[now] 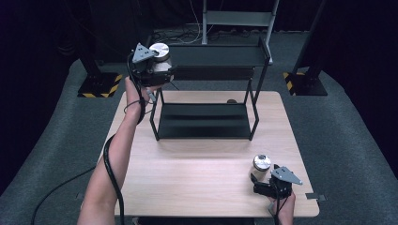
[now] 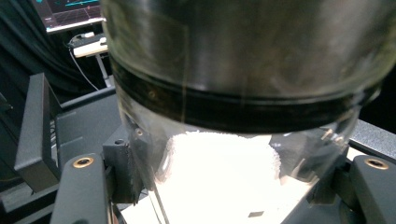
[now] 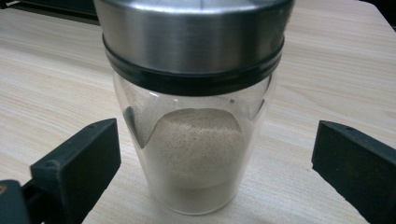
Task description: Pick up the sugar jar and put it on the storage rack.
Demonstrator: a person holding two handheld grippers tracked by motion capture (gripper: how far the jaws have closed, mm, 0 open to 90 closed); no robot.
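Glass and steel come first, at the far left: my left tongs [image 1: 157,65] are clenched on a jar of white powder [image 1: 161,57], a clear glass jar with a brushed steel lid. I hold it raised at the left end of the top shelf [image 1: 216,55] of a black metal rack [image 1: 205,121], probably so that it can be set down there. In the left gripper view the jar of white powder [image 2: 243,140] sits tight between the jaws, its black collar ring above them and the white powder heaped below.

Moving right, the rack stands at the middle of the pale wooden table [image 1: 187,178], toward its far edge. Its lower tray and top shelf both look bare.

At the near right corner of the table, a second jar [image 1: 261,167] stands upright on the wood. It has the same steel lid and holds a beige powder. My right tongs [image 1: 259,183] are released. In the right gripper view the jaws stand wide on either side of the second jar [image 3: 196,140] without touching it, level with its glass body below the lid, well placed to close on it next.
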